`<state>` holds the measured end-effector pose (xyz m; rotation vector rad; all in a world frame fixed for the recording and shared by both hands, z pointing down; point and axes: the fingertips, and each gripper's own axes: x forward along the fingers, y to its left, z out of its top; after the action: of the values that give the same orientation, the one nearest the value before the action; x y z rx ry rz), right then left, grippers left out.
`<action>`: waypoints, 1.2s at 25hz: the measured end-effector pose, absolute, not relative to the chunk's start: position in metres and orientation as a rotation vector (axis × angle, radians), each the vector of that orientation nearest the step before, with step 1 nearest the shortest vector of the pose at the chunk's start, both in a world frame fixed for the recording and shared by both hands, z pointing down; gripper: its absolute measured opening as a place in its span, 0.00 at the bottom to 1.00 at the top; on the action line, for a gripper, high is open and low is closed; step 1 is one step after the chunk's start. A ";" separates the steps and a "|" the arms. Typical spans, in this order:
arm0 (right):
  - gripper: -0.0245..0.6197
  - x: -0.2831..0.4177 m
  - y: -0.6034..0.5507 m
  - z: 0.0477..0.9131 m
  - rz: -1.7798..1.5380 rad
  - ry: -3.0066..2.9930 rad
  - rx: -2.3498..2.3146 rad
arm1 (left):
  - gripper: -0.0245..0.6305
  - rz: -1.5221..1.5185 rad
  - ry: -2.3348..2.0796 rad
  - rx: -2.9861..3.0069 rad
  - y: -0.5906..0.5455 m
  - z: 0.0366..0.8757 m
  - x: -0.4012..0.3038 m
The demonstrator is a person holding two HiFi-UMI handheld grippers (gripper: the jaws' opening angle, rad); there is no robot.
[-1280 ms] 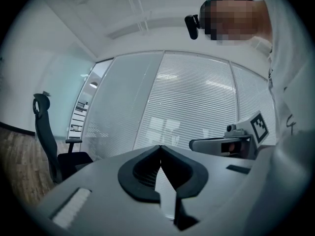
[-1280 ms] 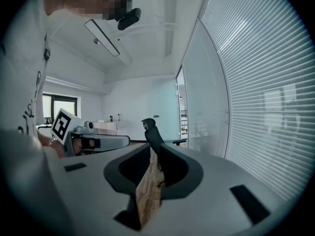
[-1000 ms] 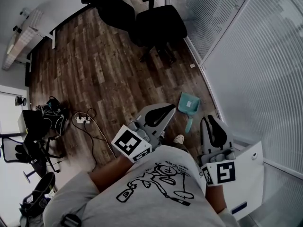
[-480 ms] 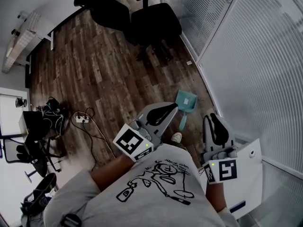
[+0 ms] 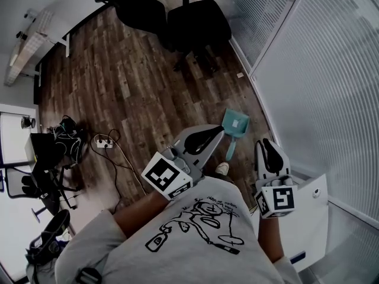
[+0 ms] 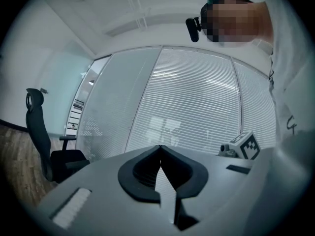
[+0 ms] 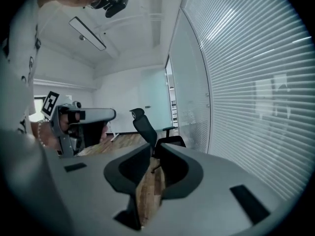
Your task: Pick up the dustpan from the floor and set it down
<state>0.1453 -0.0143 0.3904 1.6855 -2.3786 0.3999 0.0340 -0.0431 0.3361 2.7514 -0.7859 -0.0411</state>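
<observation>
Between the jaws of my left gripper (image 6: pixel 158 150) there is nothing. Their tips are pressed together, and they point level at the glass wall with blinds (image 6: pixel 197 97). The right gripper (image 7: pixel 153 151) is empty too. Its jaws stand a narrow slit apart, with wood floor showing through the gap, and it tilts a little downward.

In the head view both grippers hang well above the floor (image 5: pixel 130 87), touching nothing. The dustpan (image 5: pixel 235 125) lies flat on the floor ahead of them, near the foot of the glass wall. Its teal scoop is farther off, and its handle runs back toward the person's shoe (image 5: pixel 222 169). An office chair (image 5: pixel 198 25) stands well beyond it.

I judge the dustpan to be light, stiff plastic, smooth enough to slip if pinched by the scoop's thin lip. The handle looks like the better hold. It seems narrow enough for the jaws, and a grip near where it joins the scoop should stop the pan swinging. Either gripper would need its jaws spread first.
</observation>
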 end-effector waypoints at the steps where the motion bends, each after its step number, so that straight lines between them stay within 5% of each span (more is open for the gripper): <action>1: 0.12 0.146 -0.015 0.399 0.418 -2.365 1.680 | 0.04 -0.042 -0.789 2.750 -0.044 0.336 0.033; 30: 0.19 0.154 0.025 0.614 0.951 -2.113 1.475 | 0.04 -0.023 -0.805 2.730 -0.045 0.342 0.023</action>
<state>0.1538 0.0248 0.6142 1.4750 -2.1126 0.9505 0.0229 -0.0452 0.3420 2.7295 -0.8046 -0.0232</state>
